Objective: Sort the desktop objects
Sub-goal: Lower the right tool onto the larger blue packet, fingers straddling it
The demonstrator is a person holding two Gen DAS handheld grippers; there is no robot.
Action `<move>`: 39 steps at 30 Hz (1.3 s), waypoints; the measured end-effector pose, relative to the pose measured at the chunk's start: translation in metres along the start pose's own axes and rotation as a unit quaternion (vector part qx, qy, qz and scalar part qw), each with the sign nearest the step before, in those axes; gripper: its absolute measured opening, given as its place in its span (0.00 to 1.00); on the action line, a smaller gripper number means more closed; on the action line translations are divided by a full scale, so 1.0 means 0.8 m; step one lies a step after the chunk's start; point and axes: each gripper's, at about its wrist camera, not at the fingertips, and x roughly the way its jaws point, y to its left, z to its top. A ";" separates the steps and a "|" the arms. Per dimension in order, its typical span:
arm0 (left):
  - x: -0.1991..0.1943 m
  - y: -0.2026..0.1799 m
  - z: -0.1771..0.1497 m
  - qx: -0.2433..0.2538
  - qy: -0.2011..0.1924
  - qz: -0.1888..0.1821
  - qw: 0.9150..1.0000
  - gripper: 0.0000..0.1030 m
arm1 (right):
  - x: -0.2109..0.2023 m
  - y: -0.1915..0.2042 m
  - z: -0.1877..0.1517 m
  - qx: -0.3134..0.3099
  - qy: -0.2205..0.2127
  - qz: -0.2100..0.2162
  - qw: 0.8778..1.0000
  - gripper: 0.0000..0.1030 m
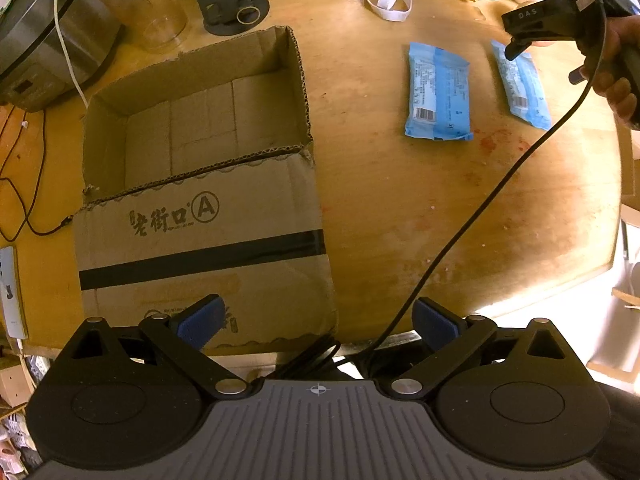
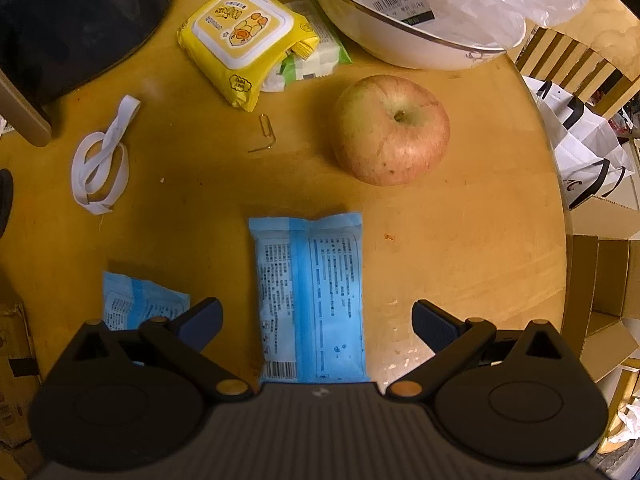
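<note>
An open cardboard box stands empty on the wooden table, left of centre in the left wrist view. Two blue snack packets lie flat to its right: one and another. My left gripper is open and empty at the table's near edge, by the box's front. My right gripper is open and empty, hovering over one blue packet that lies between its fingers; the second packet lies to its left. The right gripper also shows in the left wrist view, above the right-hand packet.
An apple, a yellow wipes pack, a green pack, a paperclip and a white strap lie beyond the packets. A white bowl holds a plastic bag. A black cable crosses the table. A clear cup and a cooker stand behind the box.
</note>
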 end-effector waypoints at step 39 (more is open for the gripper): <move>0.006 -0.002 0.004 0.001 0.015 0.005 1.000 1.00 | 0.056 -0.001 -0.008 0.011 0.021 0.016 1.000 1.00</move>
